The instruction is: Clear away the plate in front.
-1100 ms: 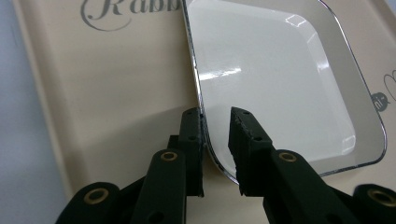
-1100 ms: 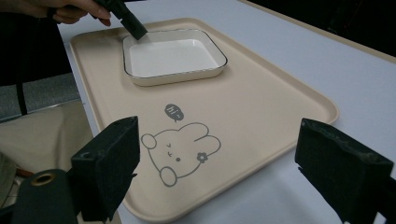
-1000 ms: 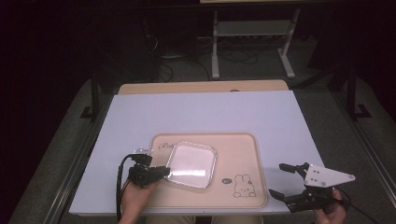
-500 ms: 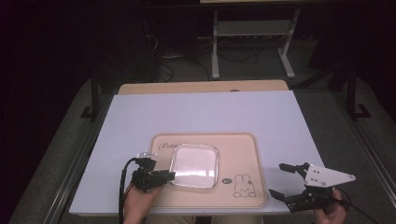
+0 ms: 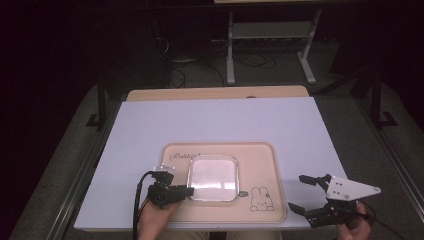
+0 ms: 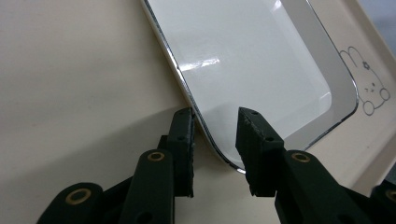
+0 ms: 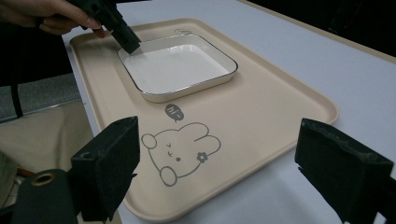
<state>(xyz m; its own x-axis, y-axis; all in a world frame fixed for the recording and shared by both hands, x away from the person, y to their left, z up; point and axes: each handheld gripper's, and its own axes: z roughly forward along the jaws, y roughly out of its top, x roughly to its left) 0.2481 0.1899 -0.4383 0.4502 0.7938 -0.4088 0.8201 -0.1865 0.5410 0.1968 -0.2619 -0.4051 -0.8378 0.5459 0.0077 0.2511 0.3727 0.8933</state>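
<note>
The square white ceramic dish with a thin dark rim (image 5: 213, 178) sits left of centre on the beige rabbit-printed plastic tray (image 5: 260, 155). The left gripper (image 6: 215, 128) straddles its near-left rim, narrowly parted; close squarely before lifting. The right gripper (image 5: 308, 195) gapes wide off the tray's right edge.

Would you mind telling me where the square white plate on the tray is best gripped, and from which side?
Take the plate by its raised rim at the left edge, where the left gripper already straddles it. It lies flat on the tray, so only the thin upturned rim offers a hold.
</note>
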